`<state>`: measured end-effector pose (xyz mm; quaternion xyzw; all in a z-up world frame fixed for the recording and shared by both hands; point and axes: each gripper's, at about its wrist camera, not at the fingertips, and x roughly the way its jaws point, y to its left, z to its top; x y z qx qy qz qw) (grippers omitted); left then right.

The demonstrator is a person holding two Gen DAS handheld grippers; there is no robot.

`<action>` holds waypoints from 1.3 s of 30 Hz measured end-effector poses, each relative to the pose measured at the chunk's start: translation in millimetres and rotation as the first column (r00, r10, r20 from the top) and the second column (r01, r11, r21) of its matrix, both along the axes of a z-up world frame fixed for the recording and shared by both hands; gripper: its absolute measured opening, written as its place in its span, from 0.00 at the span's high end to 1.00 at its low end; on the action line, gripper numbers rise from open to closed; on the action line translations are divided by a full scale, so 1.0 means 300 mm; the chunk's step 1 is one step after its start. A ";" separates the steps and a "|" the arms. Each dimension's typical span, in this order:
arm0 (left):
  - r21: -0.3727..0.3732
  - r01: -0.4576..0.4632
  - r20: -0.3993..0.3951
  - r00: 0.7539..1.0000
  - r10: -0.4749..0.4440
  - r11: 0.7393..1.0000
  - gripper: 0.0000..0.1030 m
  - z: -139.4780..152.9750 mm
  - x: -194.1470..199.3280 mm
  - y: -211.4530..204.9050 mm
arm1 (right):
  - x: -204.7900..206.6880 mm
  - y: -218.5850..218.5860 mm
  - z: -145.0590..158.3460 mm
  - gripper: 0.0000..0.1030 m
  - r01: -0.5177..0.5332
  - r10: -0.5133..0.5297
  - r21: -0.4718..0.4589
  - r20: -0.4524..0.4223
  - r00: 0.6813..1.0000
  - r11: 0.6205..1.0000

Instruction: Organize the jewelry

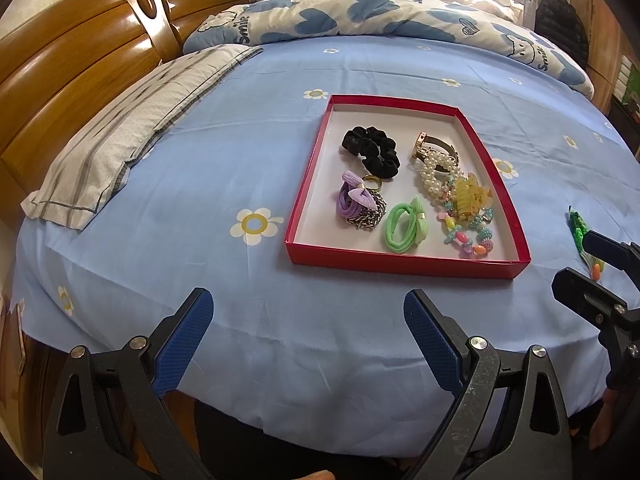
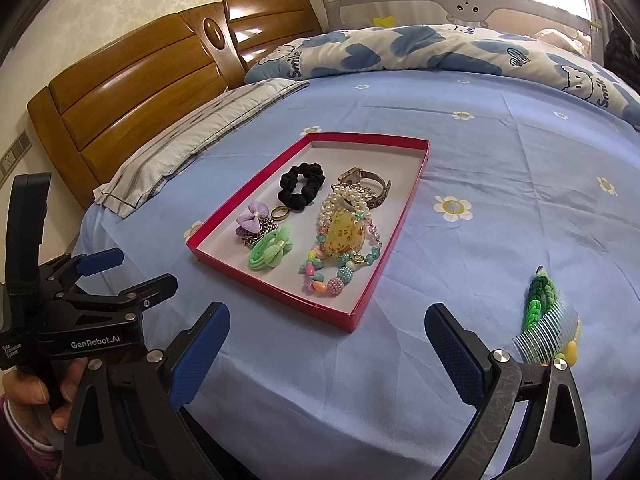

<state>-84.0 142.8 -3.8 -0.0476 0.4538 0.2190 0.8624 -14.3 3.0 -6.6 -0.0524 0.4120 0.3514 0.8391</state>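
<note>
A red tray (image 1: 308, 196) (image 2: 256, 184) lies on the blue bedsheet. It holds a black scrunchie (image 1: 372, 150) (image 2: 301, 186), a purple bow tie (image 1: 356, 200) (image 2: 256, 216) on a chain, a gold ring (image 2: 279, 212), a green hair tie (image 1: 404, 226) (image 2: 270, 252), a watch (image 1: 434, 148) (image 2: 364, 182), a pearl bracelet (image 1: 432, 176), a yellow claw clip (image 1: 472, 196) (image 2: 344, 232) and a bead bracelet (image 2: 332, 276). A green comb clip (image 2: 540, 312) (image 1: 578, 232) lies on the sheet right of the tray. My left gripper (image 1: 308, 336) (image 2: 120, 276) and right gripper (image 2: 326, 344) (image 1: 580, 260) are open and empty, near the bed's front edge.
A striped pillow (image 1: 132, 132) lies at the left against the wooden headboard (image 1: 72, 56). A blue and white quilt (image 1: 380, 16) is heaped at the far side. The bed edge drops off just below the grippers.
</note>
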 end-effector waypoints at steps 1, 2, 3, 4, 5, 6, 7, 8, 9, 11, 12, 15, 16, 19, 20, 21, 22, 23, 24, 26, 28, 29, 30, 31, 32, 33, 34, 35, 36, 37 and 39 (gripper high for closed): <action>0.000 0.000 0.000 1.000 0.000 1.000 0.06 0.000 0.000 0.001 | 0.001 -0.002 0.000 0.04 0.000 0.000 0.000 0.000 1.000 1.000; 0.000 -0.002 0.000 1.000 0.002 1.000 0.06 0.000 -0.001 0.003 | 0.004 -0.001 0.000 0.04 0.000 0.000 0.001 -0.001 1.000 1.000; 0.000 -0.001 -0.001 1.000 0.001 1.000 0.06 0.000 0.000 0.002 | 0.004 -0.002 0.000 0.04 0.001 -0.001 0.001 -0.001 1.000 1.000; 0.000 0.000 0.000 1.000 0.000 1.000 0.06 -0.001 0.001 0.000 | 0.004 -0.002 0.000 0.04 0.001 -0.001 0.000 0.000 1.000 1.000; 0.001 0.000 -0.001 1.000 0.000 1.000 0.06 0.000 0.000 0.002 | 0.005 -0.001 0.000 0.04 0.000 0.000 0.001 0.001 1.000 1.000; 0.000 -0.001 -0.001 1.000 0.001 1.000 0.06 0.000 0.000 0.002 | 0.006 0.001 0.001 0.04 0.000 0.000 0.000 0.001 1.000 1.000; 0.000 0.000 -0.001 1.000 0.000 1.000 0.06 -0.001 0.001 0.001 | 0.008 0.001 0.000 0.04 -0.001 0.001 0.000 0.001 1.000 1.000; 0.001 0.000 -0.002 1.000 0.000 1.000 0.06 -0.001 0.001 0.003 | 0.007 0.001 0.000 0.04 -0.001 0.001 0.001 0.001 1.000 1.000; 0.002 -0.001 -0.003 1.000 0.001 1.000 0.06 -0.001 0.001 0.002 | 0.008 0.003 0.001 0.04 -0.002 0.002 0.000 0.001 1.000 1.000; 0.002 -0.001 -0.003 1.000 0.001 1.000 0.06 -0.002 0.002 0.001 | 0.009 0.004 0.000 0.04 -0.004 0.004 -0.001 0.002 1.000 1.000; 0.002 -0.001 -0.003 1.000 0.001 1.000 0.06 -0.001 0.002 0.002 | 0.010 0.005 0.000 0.04 -0.005 0.005 -0.001 0.002 1.000 1.000; 0.004 0.000 -0.004 1.000 0.000 1.000 0.06 -0.003 0.003 0.001 | 0.009 0.006 0.000 0.04 -0.005 0.005 0.000 0.001 1.000 1.000; 0.003 -0.001 -0.004 1.000 0.001 1.000 0.06 -0.003 0.004 0.000 | 0.009 0.006 0.000 0.04 -0.004 0.004 0.000 0.002 1.000 1.000; 0.003 0.000 -0.006 1.000 0.000 1.000 0.06 -0.006 0.006 -0.002 | 0.009 0.006 0.000 0.04 -0.005 0.005 0.000 0.002 1.000 1.000; 0.003 0.001 -0.007 1.000 -0.001 1.000 0.06 -0.007 0.006 0.000 | 0.010 0.006 0.001 0.04 -0.005 0.005 0.000 0.002 1.000 1.000; 0.003 0.001 -0.009 1.000 0.000 1.000 0.06 -0.009 0.007 0.000 | 0.009 0.006 0.000 0.04 -0.005 0.005 0.000 0.002 1.000 1.000; 0.002 0.001 -0.010 1.000 -0.001 1.000 0.06 -0.010 0.009 -0.003 | 0.010 0.006 0.000 0.04 -0.005 0.005 -0.001 0.002 1.000 1.000; 0.002 0.001 -0.011 1.000 -0.001 1.000 0.06 -0.011 0.009 -0.003 | 0.011 0.007 0.001 0.04 -0.005 0.005 -0.001 0.002 1.000 1.000; 0.001 0.001 -0.013 1.000 -0.001 1.000 0.06 -0.013 0.010 -0.002 | 0.010 0.006 0.001 0.04 -0.005 0.005 0.001 0.002 1.000 1.000; 0.000 0.001 -0.015 1.000 -0.001 1.000 0.06 -0.016 0.011 -0.001 | 0.010 0.008 0.001 0.04 -0.005 0.005 0.000 0.003 1.000 1.000; 0.000 0.000 -0.016 1.000 0.000 1.000 0.06 -0.017 0.012 -0.002 | 0.010 0.008 0.001 0.04 -0.006 0.006 0.001 0.002 1.000 1.000; 0.000 -0.001 -0.017 1.000 0.001 1.000 0.06 -0.018 0.012 -0.001 | 0.010 0.009 0.001 0.04 -0.007 0.007 0.000 0.002 1.000 1.000; 0.001 -0.001 -0.017 1.000 0.001 1.000 0.06 -0.018 0.012 -0.001 | 0.009 0.009 0.001 0.04 -0.006 0.006 0.000 0.002 1.000 1.000; 0.001 -0.002 -0.017 1.000 0.002 1.000 0.06 -0.019 0.012 -0.002 | 0.009 0.009 0.002 0.04 -0.006 0.006 0.000 0.003 1.000 1.000; 0.002 -0.002 -0.017 1.000 0.002 1.000 0.06 -0.020 0.012 -0.002 | 0.009 0.009 0.002 0.04 -0.006 0.006 0.000 0.003 1.000 1.000; 0.002 -0.002 -0.018 1.000 0.002 1.000 0.06 -0.021 0.013 -0.002 | 0.010 0.011 0.003 0.04 -0.006 0.006 0.001 0.004 1.000 1.000; 0.003 -0.001 -0.019 1.000 0.001 1.000 0.06 -0.021 0.013 -0.002 | 0.010 0.014 0.006 0.04 -0.007 0.007 0.001 0.004 1.000 1.000; 0.002 -0.002 -0.018 1.000 0.002 1.000 0.06 -0.021 0.013 -0.001 | 0.010 0.014 0.007 0.04 -0.007 0.007 0.000 0.004 1.000 1.000; 0.002 -0.001 -0.019 1.000 0.001 1.000 0.06 -0.022 0.013 0.000 | 0.010 0.015 0.007 0.04 -0.007 0.007 0.001 0.005 1.000 1.000; 0.002 -0.002 -0.018 1.000 0.002 1.000 0.06 -0.021 0.013 -0.001 | 0.011 0.016 0.007 0.04 -0.007 0.007 0.000 0.005 1.000 1.000; 0.004 -0.001 -0.019 1.000 0.001 1.000 0.06 -0.023 0.013 -0.002 | 0.011 0.015 0.007 0.04 -0.007 0.007 0.000 0.004 1.000 1.000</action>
